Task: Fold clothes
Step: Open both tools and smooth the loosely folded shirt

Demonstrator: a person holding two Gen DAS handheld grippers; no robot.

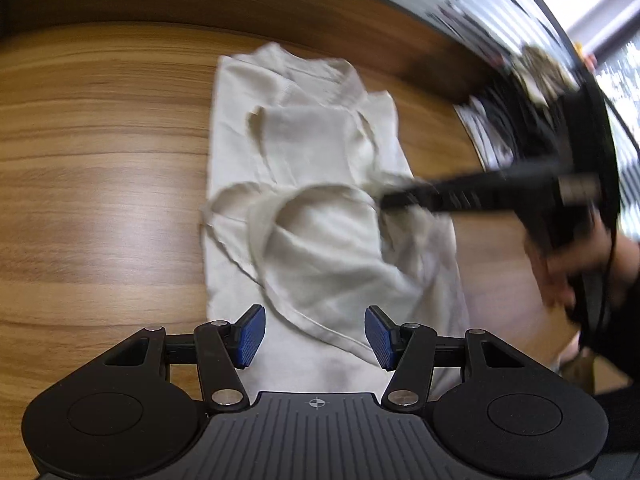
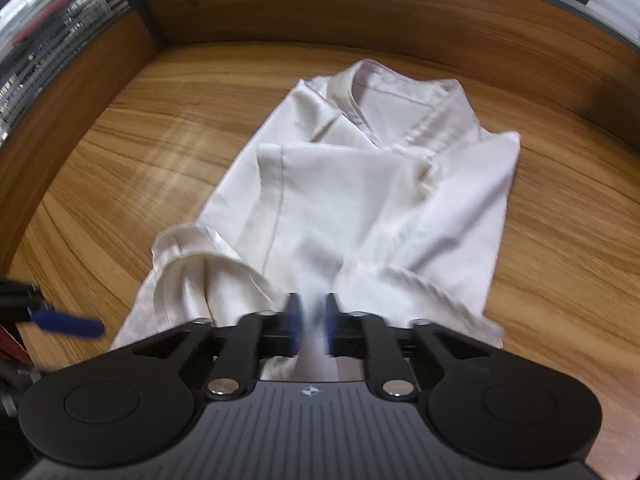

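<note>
Lying on wood-grain table [image 2: 120, 168] (blinds [image 2: 48, 40] behind): shirt [image 2: 360, 200].

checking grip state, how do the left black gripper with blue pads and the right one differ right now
The left gripper has its jaws spread wide with nothing between the blue pads; the right gripper has its jaws narrow, with white shirt fabric between them. The left hovers over the shirt's near end; the right is at its bunched hem. Both point down at the wooden table.

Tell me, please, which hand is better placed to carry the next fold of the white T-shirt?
The right. The right gripper has its jaws narrowed around a bunch of the white T-shirt near the hem, though blur hides whether they pinch it. The left gripper hovers over the shirt with jaws open and empty.
</note>
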